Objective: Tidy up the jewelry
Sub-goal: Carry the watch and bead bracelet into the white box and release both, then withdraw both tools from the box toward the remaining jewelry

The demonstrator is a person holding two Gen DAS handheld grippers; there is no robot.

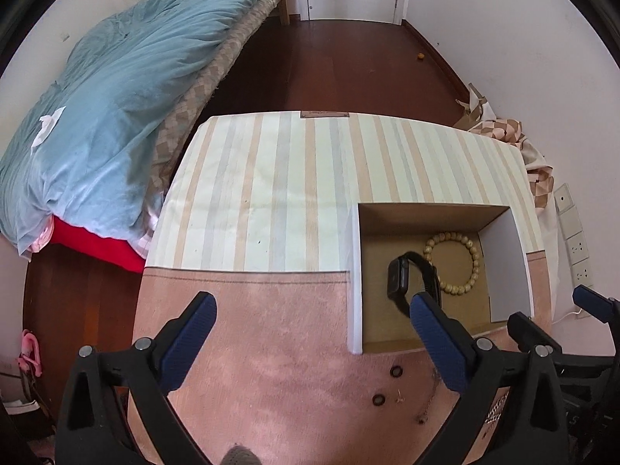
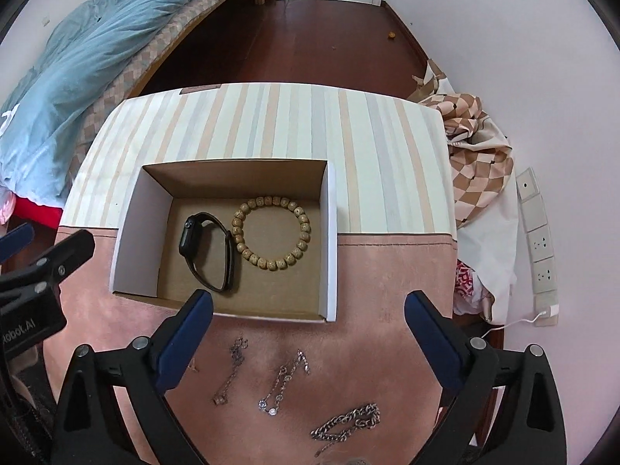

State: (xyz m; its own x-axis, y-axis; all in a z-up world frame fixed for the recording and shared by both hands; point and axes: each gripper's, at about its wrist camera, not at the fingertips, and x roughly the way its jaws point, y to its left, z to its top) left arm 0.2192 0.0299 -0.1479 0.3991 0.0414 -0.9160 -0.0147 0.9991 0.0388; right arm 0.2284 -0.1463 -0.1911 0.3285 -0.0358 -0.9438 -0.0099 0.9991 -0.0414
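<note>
An open cardboard box (image 2: 329, 240) (image 1: 354, 271) sits on the table. Inside lie a black smartwatch (image 2: 207, 250) (image 1: 399, 279) and a wooden bead bracelet (image 2: 271, 232) (image 1: 461, 263). In front of the box, on the pink cloth, lie a thin dark chain (image 2: 232, 364), a silver crystal bracelet (image 2: 283, 383) and a chunky silver chain (image 2: 345, 424). Two small dark rings (image 1: 396, 372) (image 1: 378, 400) lie left of them. My right gripper (image 2: 308, 310) is open and empty above the chains. My left gripper (image 1: 312, 310) is open and empty, left of the box.
The table has a striped cloth (image 1: 271, 178) at the back and a pink cloth (image 1: 252, 310) in front. A bed with a blue quilt (image 1: 116, 89) stands at the left. Checkered fabric (image 2: 476, 155) and wall sockets (image 2: 540, 244) are at the right.
</note>
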